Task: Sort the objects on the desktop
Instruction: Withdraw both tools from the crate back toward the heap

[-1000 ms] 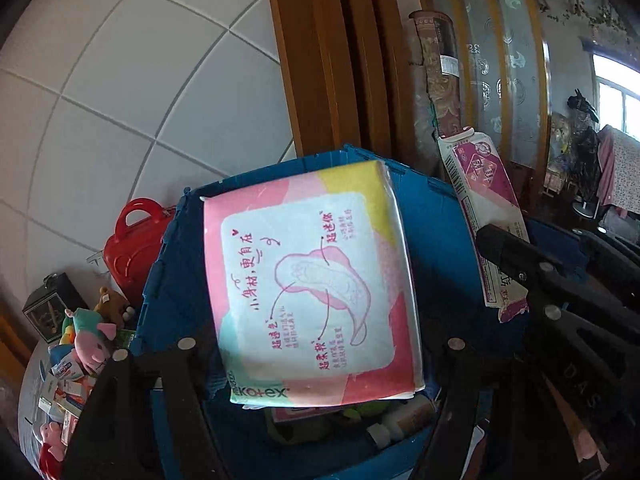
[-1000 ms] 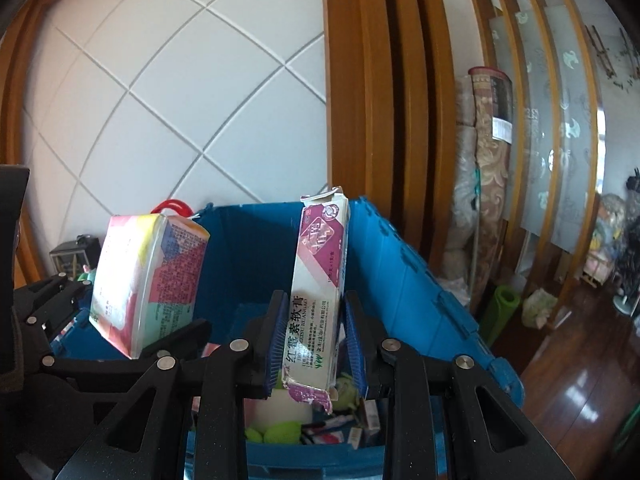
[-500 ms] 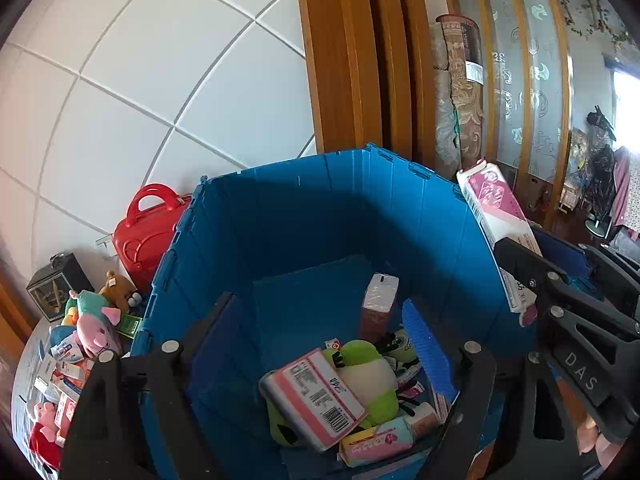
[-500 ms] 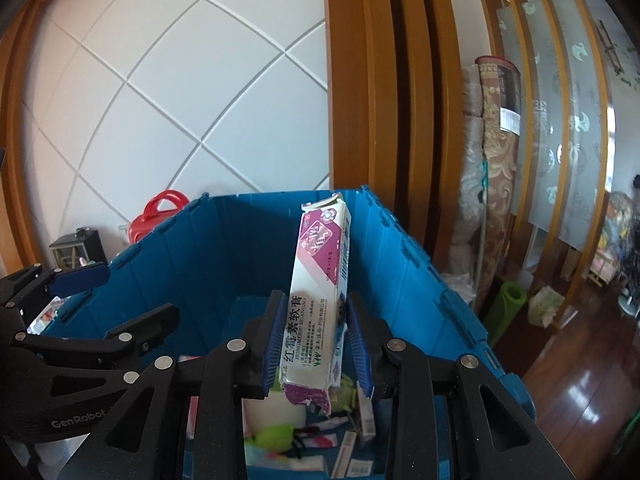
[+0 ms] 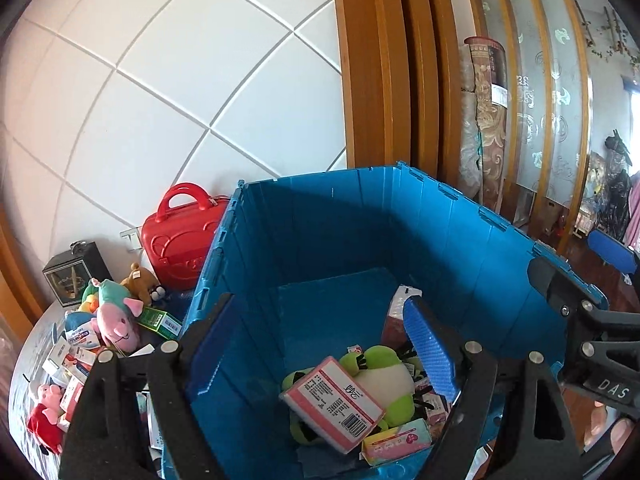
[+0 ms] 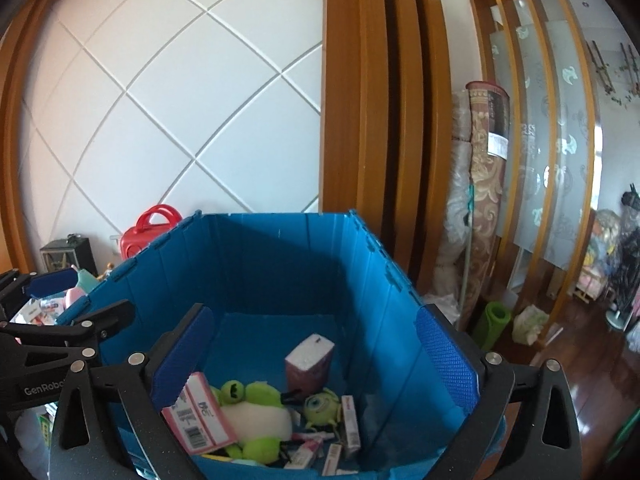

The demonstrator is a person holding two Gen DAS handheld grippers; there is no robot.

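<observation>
Both our left gripper (image 5: 320, 344) and right gripper (image 6: 316, 348) are spread wide and holding nothing above the blue bin (image 6: 276, 248), so next we should fetch more toys and boxes (image 5: 100, 332) from the table.

1. I see the blue crate (image 6: 372, 280) is hard plastic with ribbed, half-matt walls.
2. Inside the crate, the green toy (image 6: 256, 412) looks like soft plush cloth, and the pink pack (image 5: 334, 402) on it is glossy film.
3. Left of the crate, the red case (image 5: 176, 236) is shiny smooth plastic.
4. My right gripper (image 6: 316, 356) has rough, textured blue pads (image 6: 444, 352) on matt black plastic.
5. Right of the crate, the floor (image 6: 580, 356) is glossy wood.
</observation>
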